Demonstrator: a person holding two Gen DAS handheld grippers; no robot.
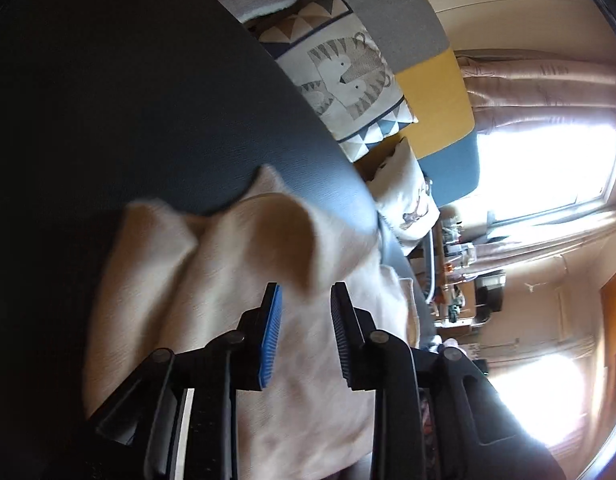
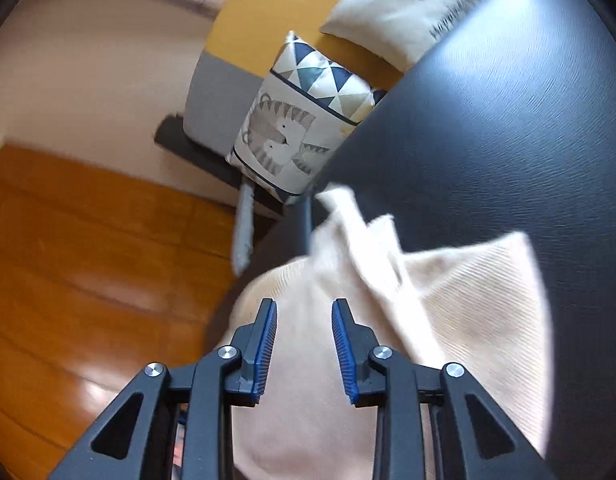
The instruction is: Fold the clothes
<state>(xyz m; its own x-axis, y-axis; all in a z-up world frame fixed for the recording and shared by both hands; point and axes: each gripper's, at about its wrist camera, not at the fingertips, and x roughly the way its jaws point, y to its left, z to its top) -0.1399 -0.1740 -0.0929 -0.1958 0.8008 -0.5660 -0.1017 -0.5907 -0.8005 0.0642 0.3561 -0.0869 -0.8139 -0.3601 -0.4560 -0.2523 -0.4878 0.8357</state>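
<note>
With both sets of fingers point(image 1: 277, 312) apart on nothing, I judge the cream garment point(image 2: 480, 304) light, limp; I'd pinch its raised upper-centre edge.

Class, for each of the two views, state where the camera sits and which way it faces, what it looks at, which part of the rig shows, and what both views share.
Left wrist: sits behind the left gripper, facing down over the cream cloth on the dark table; its open fingers show.
Right wrist: sits behind the right gripper, facing down over the cloth at the table edge; its open fingers show.
Shared: cloth, table, tiger cushion.
</note>
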